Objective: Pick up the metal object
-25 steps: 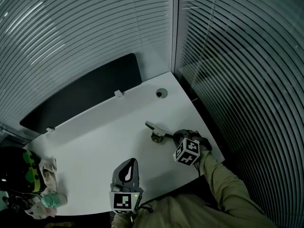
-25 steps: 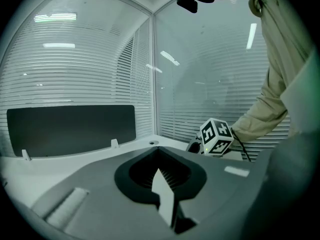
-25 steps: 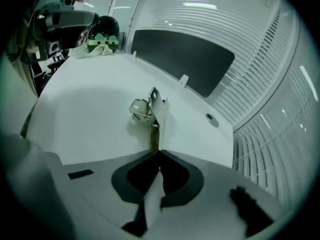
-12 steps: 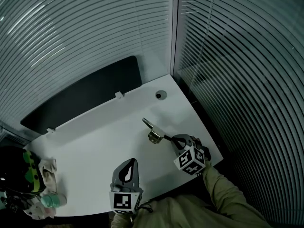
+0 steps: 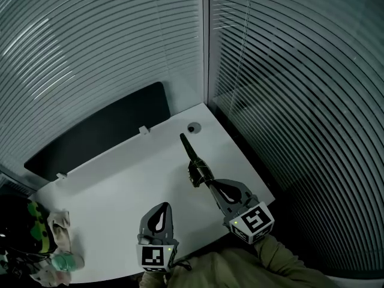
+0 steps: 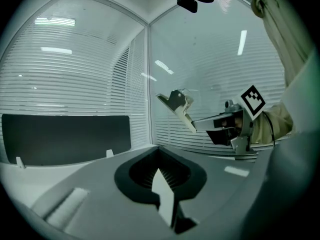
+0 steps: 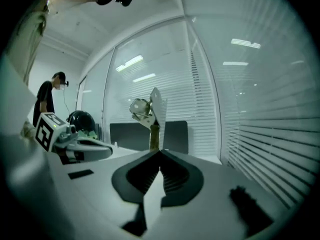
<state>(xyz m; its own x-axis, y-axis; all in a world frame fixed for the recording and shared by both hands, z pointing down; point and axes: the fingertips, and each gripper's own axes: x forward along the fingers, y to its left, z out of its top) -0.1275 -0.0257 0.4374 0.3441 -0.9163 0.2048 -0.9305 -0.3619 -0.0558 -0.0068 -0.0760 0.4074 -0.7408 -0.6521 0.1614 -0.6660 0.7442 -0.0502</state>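
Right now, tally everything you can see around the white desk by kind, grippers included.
grippers: 2, the left gripper and the right gripper
metal object: 1, clamped in the right gripper, off the desk
helmet: 1
black panel: 1
small items beside the helmet: unclear, not counted
total: 5

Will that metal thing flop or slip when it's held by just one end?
Probably not floppy: the metal object sticks straight out from the right gripper, so it looks stiff. Its chunky middle part might swing if jointed. Pinched only by its thin end, it may twist or slip.
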